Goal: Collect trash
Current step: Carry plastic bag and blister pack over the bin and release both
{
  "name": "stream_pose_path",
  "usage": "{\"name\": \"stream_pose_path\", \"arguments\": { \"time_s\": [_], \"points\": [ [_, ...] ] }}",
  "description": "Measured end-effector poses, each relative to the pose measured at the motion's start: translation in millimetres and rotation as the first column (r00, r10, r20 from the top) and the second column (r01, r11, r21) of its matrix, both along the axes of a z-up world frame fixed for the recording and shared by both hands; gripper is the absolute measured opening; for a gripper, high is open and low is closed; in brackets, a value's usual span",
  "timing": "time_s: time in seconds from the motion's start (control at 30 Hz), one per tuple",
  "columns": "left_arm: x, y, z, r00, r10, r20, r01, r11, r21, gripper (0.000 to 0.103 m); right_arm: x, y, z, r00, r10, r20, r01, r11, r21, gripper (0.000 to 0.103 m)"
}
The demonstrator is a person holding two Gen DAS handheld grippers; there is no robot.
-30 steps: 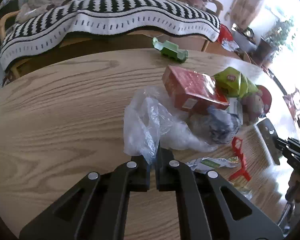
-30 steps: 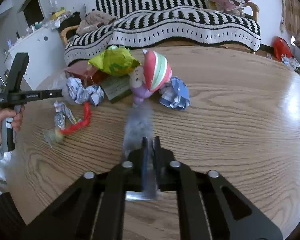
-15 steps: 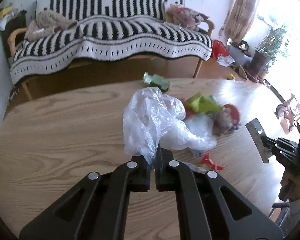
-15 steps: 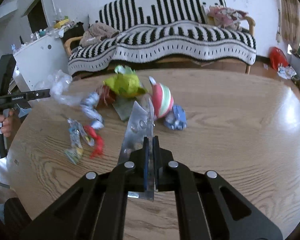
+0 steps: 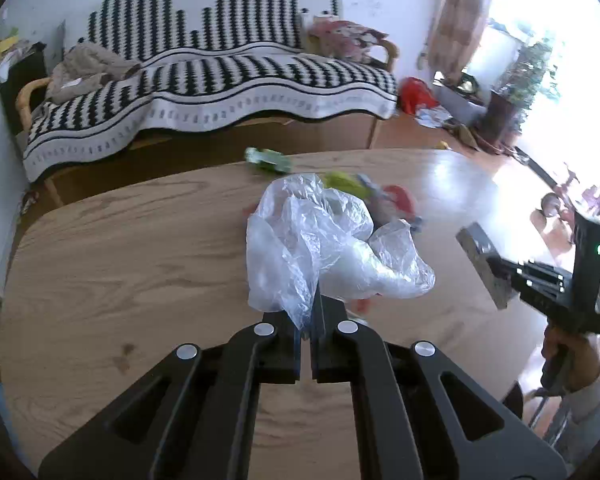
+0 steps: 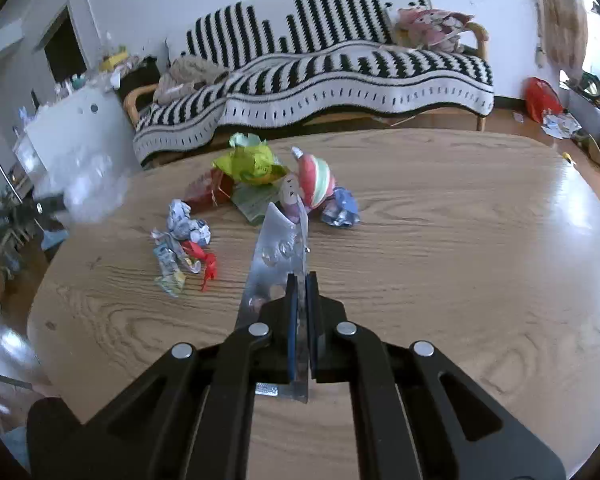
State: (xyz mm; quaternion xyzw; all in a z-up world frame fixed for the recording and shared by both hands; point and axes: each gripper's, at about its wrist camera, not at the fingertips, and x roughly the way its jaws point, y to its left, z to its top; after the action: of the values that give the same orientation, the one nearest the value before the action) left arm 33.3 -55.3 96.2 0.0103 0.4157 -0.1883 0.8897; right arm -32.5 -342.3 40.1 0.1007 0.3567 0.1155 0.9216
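The left tongs (image 5: 305,312) are closed tight on a clear plastic bag (image 5: 324,244), pinching it by one gathered fold. The bag is thin, crinkled and see-through, puffed into loose lobes that stand up off the wooden bench (image 5: 120,264) and hide part of the trash pile behind it.

The right tongs (image 6: 302,292) are likewise closed, clamped on a flat silvery foil wrapper (image 6: 278,252). It is stiff and shiny, with a notched far end and small raised bumps on its face, and it is held on edge above the bench, sticking out both ahead of and behind the pads.

The rest of the trash lies in a loose cluster toward the far left part of the bench, on the side nearest the striped sofa (image 6: 320,68). There is a crumpled yellow-green wrapper (image 6: 252,162) closest to the far edge, a red carton (image 6: 208,194) just left of it, and a round red, white and green striped toy or ball (image 6: 314,178) with a crumpled blue wrapper (image 6: 340,210) touching its right side. Nearer in lie a balled white-and-blue printed paper (image 6: 188,224), a flattened pale sachet (image 6: 168,264) and a small red plastic piece (image 6: 204,264), all close together. A green object (image 5: 268,160) sits at the bench's far edge.
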Motion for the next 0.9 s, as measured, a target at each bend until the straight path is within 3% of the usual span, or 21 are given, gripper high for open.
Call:
{"name": "stream_pose_path", "arguments": {
  "time_s": [0.13, 0.23, 0.4, 0.57, 0.73, 0.83, 0.9],
  "points": [
    [-38, -49, 11, 0.995, -0.099, 0.021, 0.1, 0.995, -0.017, 0.002, -50, -32, 34, 0.996, -0.052, 0.068, 0.053, 0.999, 0.0, 0.005],
    [-75, -104, 11, 0.978, -0.21, 0.018, 0.211, 0.977, -0.038, 0.002, -102, -65, 51, 0.989, -0.112, 0.094, 0.112, 0.994, -0.001, 0.005],
    [-151, -198, -14, 0.911, -0.41, -0.032, 0.408, 0.911, -0.063, 0.002, -202, -129, 41, 0.964, -0.26, 0.059, 0.261, 0.965, -0.006, 0.005],
    [-220, -264, -51, 0.844, -0.526, -0.1, 0.523, 0.85, -0.059, 0.002, -279, -171, -3, 0.925, -0.378, -0.045, 0.379, 0.925, 0.008, 0.005],
    [-251, -299, -109, 0.81, -0.538, -0.233, 0.536, 0.841, -0.078, 0.002, -321, -182, -82, 0.885, -0.409, -0.221, 0.427, 0.904, 0.037, 0.005],
    [-258, -318, -156, 0.774, -0.525, -0.355, 0.537, 0.84, -0.074, 0.002, -332, -184, -137, 0.848, -0.41, -0.336, 0.456, 0.888, 0.067, 0.005],
    [-265, -333, -187, 0.738, -0.524, -0.425, 0.563, 0.825, -0.04, 0.002, -337, -185, -166, 0.822, -0.412, -0.393, 0.477, 0.875, 0.08, 0.005]
  ]
}}
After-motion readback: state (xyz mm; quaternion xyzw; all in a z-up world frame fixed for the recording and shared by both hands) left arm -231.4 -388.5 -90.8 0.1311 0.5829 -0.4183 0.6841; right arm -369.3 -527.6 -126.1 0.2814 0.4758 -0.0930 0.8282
